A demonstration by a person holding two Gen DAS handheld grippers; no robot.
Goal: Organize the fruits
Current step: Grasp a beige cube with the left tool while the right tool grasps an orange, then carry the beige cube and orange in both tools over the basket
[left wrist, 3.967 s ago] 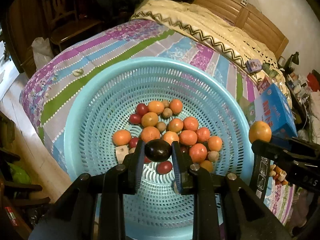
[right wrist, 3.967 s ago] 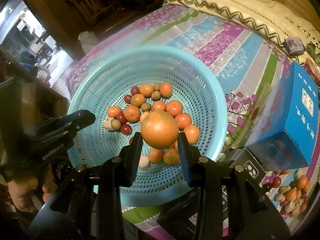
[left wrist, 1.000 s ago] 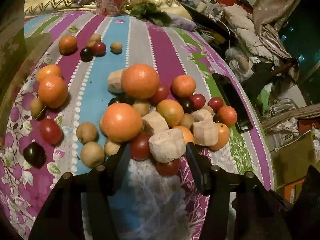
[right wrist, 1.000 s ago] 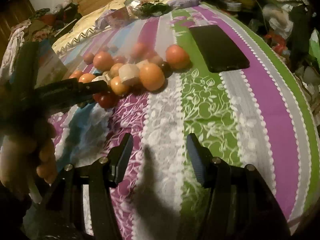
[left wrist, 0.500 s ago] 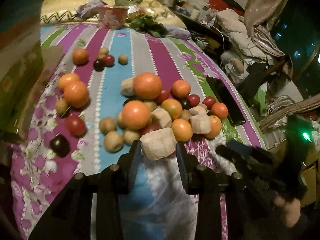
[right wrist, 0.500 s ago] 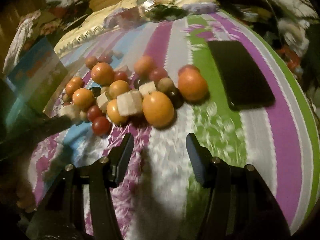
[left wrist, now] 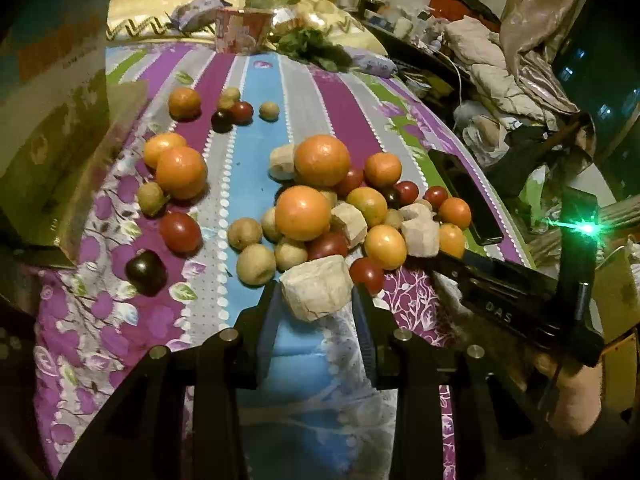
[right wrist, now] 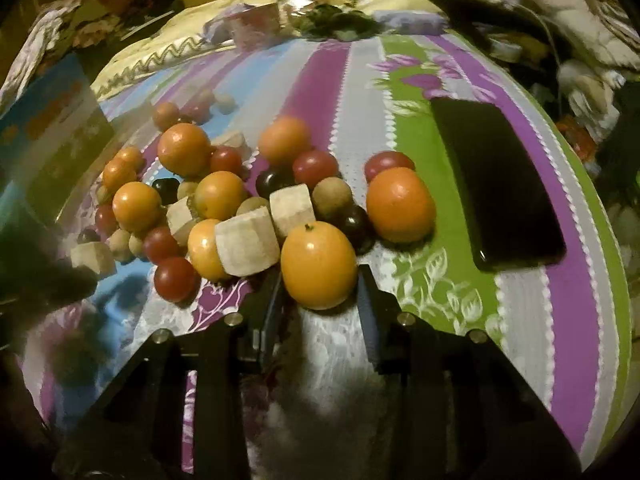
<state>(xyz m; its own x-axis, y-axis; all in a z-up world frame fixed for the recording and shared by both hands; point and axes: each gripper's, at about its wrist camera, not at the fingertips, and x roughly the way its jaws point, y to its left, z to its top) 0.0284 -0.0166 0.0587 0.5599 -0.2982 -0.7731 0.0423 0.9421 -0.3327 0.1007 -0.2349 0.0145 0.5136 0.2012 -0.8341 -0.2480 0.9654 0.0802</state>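
A pile of fruit lies on the striped bedspread (left wrist: pixel 256 92): oranges, red tomatoes, dark plums, small brown fruits and pale beige chunks. My left gripper (left wrist: pixel 316 300) is shut on the nearest pale beige chunk (left wrist: pixel 316 288) at the pile's front edge. My right gripper (right wrist: pixel 319 292) has its fingers close on both sides of an orange (right wrist: pixel 319 266) at the pile's front; it rests on the bedspread (right wrist: pixel 440 280). The right gripper also shows in the left wrist view (left wrist: pixel 500 292), low at the right.
A black phone (right wrist: pixel 496 184) lies flat right of the pile, also in the left wrist view (left wrist: pixel 464 196). A blue-green box (left wrist: pixel 44 92) stands at the left. A pink carton (left wrist: pixel 240 36) and leafy greens (left wrist: pixel 316 48) sit at the far end. Clutter lies beyond the right edge.
Both grippers moved from above the blue basket to the pile. The left closed on the beige chunk. The right advanced until its fingers flank the orange and narrowed.
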